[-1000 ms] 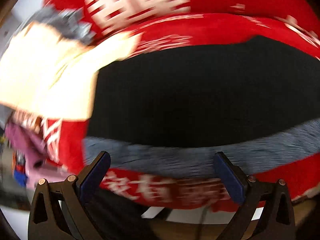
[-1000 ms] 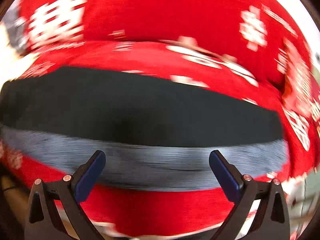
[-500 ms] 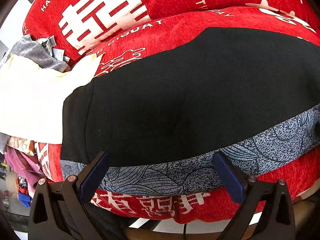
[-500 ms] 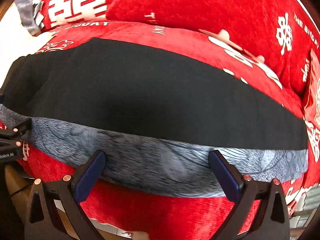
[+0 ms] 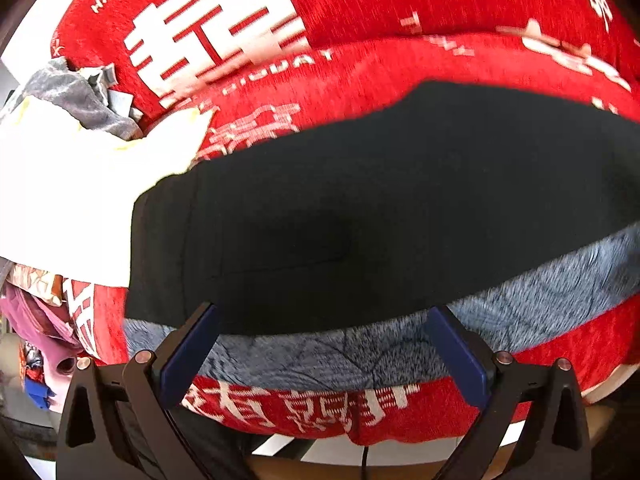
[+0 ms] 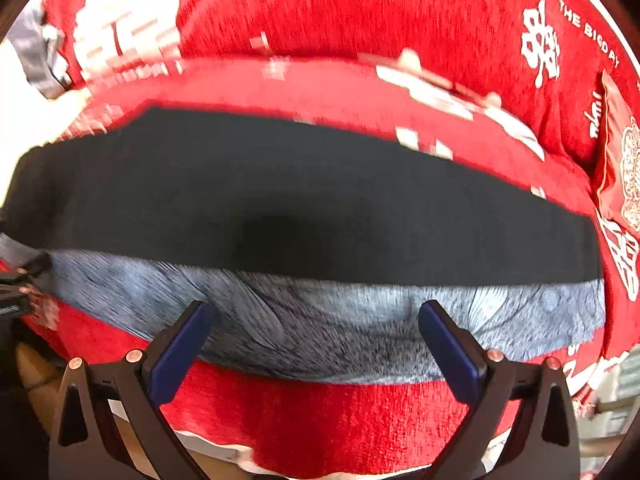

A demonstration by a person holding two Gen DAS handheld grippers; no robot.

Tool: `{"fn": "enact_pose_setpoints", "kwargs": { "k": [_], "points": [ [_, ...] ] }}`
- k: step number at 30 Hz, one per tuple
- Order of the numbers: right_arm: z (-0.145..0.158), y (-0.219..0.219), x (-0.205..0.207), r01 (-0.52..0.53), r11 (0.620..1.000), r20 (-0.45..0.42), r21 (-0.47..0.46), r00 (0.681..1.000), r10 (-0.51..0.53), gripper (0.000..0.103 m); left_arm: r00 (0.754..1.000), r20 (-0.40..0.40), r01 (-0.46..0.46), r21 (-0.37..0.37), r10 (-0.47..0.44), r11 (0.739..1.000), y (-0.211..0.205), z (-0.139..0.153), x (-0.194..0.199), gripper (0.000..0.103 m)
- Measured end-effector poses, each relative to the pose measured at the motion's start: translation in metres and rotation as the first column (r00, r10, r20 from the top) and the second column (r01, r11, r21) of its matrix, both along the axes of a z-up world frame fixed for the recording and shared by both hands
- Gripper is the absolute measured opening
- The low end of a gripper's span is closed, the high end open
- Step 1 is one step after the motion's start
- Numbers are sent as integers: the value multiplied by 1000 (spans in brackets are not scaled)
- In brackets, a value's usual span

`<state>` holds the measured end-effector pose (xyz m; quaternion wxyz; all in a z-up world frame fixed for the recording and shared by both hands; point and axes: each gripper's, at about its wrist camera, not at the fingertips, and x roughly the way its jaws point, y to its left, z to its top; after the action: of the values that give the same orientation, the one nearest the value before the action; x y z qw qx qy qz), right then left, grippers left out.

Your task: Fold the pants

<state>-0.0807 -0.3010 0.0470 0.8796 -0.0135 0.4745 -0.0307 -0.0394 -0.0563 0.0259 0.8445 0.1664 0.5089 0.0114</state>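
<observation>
1. The left gripper [image 5: 320,354] hangs just above the near edge of the pants [image 5: 380,216]. Its two fingers are spread wide and nothing is between them.
2. The right gripper [image 6: 316,350] has the same pose further along the same edge, also released and empty. It points forward and a little down at the cloth.
3. At the left border of the right wrist view, a small black part of the other gripper shows near the end of the pants.
4. The fingers are black plastic with flat dark blue pads [image 5: 188,354], and small metal screws sit on their bases.
5. The pants lie flat on a red sofa cover [image 6: 360,12], on the seat. They form a long black band that looks soft and matte.
6. Along the near edge runs a grey-blue strip [image 6: 340,328] with a fine line pattern.
7. The long axis of the pants goes from left to right, parallel to the front edge of the seat. Which end is the waist, I cannot tell.
8. The cover has a woven, slightly fuzzy texture with white characters and letters.
9. At the left end, the pants touch a white cloth [image 5: 68,192], and a crumpled grey cloth [image 5: 76,96] lies behind it.
</observation>
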Motion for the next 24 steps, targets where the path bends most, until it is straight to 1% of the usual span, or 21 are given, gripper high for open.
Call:
{"fn": "enact_pose_setpoints", "kwargs": {
  "k": [2,3,7,10,12,13,15,18,20,24],
  "points": [
    [8,1,7,8,999,27,36,1000,-9,103,1000,9,3,-13,-3,1000,-1,4,5,103],
    [9,3,12,13,999,34,40,999,-15,103,1000,10,5,-16,-5,1000,-1,4,7,103],
    [1,15,44,24,1000,29,12,999,-25,103,1000,14,-7,-14,7,1000,-4,-3,22,103],
    [-11,24,63,16,1000,-8,-11,1000,-16,103,999,-17,-29,23,30,999,-3,-17,32,103],
    [-23,23,70,19,999,-45,-29,999,-20,103,999,-18,-31,13,31,999,0,-20,33,103],
    [-27,20,71,23,999,-49,-25,999,-24,103,999,-14,-29,14,29,999,0,-20,34,103],
    [-28,10,70,38,999,-35,17,999,-37,103,1000,-10,-22,23,22,999,0,-20,34,103],
    [-28,-12,72,89,996,-21,20,996,-88,103,1000,-11,-26,27,26,999,-1,-20,35,103],
    [-28,-31,75,134,990,-21,45,991,-133,103,999,-12,-30,31,30,999,-1,-20,39,103],
    [-27,-56,84,196,980,-18,31,981,-196,103,999,-12,-31,34,31,999,-3,-20,45,103]
  ]
}}
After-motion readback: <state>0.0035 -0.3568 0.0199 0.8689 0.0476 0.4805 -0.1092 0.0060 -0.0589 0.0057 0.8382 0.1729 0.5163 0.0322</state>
